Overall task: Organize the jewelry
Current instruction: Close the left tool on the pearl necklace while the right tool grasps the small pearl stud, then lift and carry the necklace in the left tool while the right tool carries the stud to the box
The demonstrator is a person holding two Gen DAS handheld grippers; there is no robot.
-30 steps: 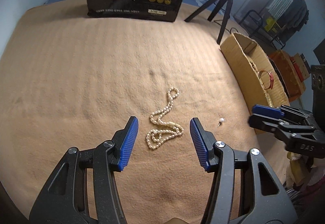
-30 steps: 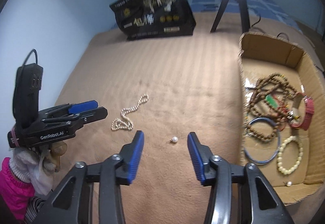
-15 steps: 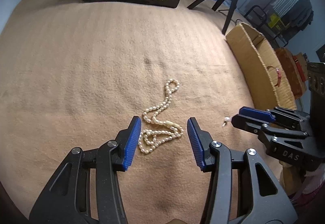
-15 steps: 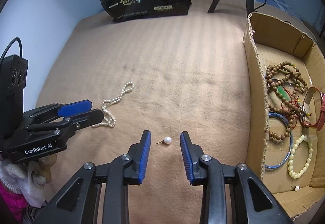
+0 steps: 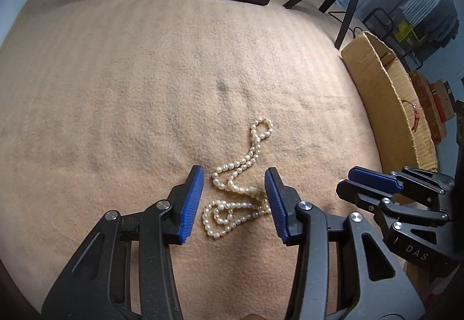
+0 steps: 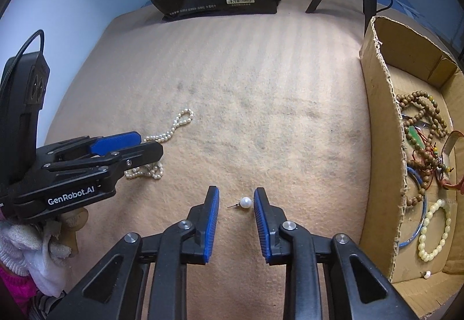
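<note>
1. Left gripper: the jaws are closing, with the bunched lower coils of the pearl necklace between them. The right-hand pad looks to be just at the coils, but no pinch is made yet. Judgement: the gripper straddles the densest part of the strand so that one closure gathers several loops.

2. Necklace orientation: its long axis runs away from the left gripper and slightly to that gripper's right. A small loop lies at the far end and the doubled coils at the near end, between the pads.

3. Right gripper: the jaws are closing, with the pearl stud earring between them. A gap shows on each side, so nothing is gripped. Judgement: the narrow spread suits so small an item.

4. Earring orientation: the pearl sits nearer the right-hand pad. Its thin post points toward the left-hand pad, roughly across the jaw gap.

5. Setting: both items lie on the tan blanket. The cardboard box stands to the right of the right gripper and already holds bead bracelets and bangles. Judgement: it is the likely destination.
</note>
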